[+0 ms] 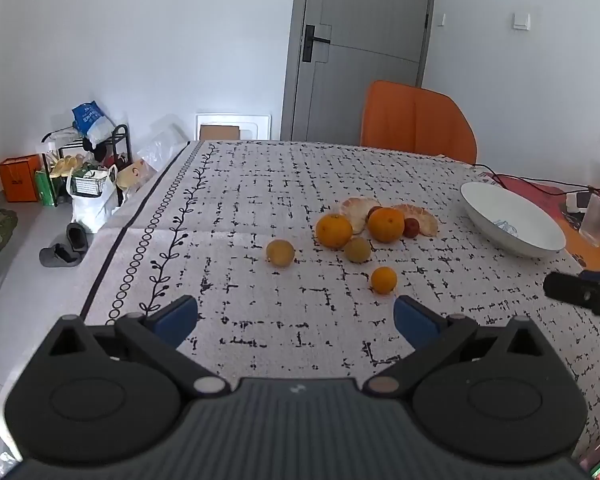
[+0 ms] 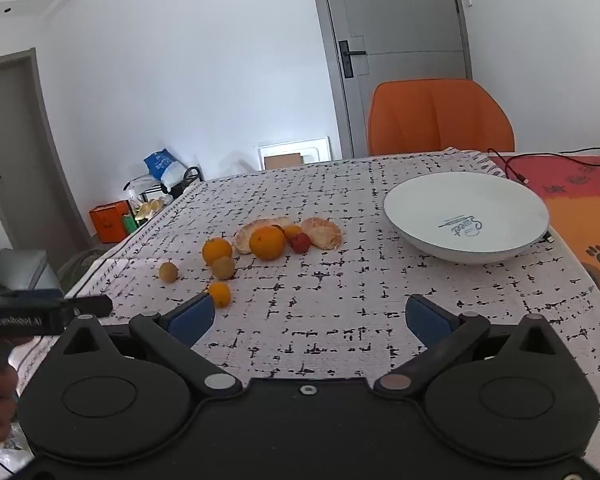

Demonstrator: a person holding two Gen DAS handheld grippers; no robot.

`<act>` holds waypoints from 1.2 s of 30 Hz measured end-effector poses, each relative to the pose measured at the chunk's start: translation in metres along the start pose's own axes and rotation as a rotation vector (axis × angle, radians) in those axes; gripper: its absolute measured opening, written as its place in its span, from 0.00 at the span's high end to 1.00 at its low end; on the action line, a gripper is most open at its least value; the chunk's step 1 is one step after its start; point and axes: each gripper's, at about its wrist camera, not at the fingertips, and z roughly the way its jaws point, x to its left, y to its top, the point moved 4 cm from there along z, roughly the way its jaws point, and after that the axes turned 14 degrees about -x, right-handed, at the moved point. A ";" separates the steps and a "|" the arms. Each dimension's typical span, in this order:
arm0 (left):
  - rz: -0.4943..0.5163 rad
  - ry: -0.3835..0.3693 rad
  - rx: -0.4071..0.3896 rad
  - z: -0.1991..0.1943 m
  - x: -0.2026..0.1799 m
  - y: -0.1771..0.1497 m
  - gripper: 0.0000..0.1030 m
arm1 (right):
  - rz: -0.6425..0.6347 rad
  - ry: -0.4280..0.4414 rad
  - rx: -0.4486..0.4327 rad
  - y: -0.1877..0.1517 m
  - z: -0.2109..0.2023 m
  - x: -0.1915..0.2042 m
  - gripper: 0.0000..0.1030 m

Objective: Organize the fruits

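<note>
Fruits lie loose on the tabletop ahead of you, none yet in the white bowl, which stands empty well to their right. Your left claw and right claw both hang wide apart above the cloth, holding nothing. Nearest is a small orange, just beyond your left claw's right pad; it looks firm, light and prone to roll, so close across its widest middle. Beyond sit two dull yellow-green fruits, then two larger oranges, smooth-skinned and probably heavier. Farthest are the peeled citrus segments and a small red fruit touching them; those segments look soft and easily crushed, so squeeze gently.
</note>
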 end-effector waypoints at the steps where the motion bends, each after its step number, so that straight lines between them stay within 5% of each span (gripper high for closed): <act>1: 0.000 0.003 0.003 0.000 0.001 -0.001 0.00 | 0.005 0.000 -0.002 0.001 0.000 0.000 0.00; 36: -0.002 0.019 -0.011 -0.005 0.007 0.003 0.00 | -0.035 0.010 0.032 -0.005 0.000 0.006 0.00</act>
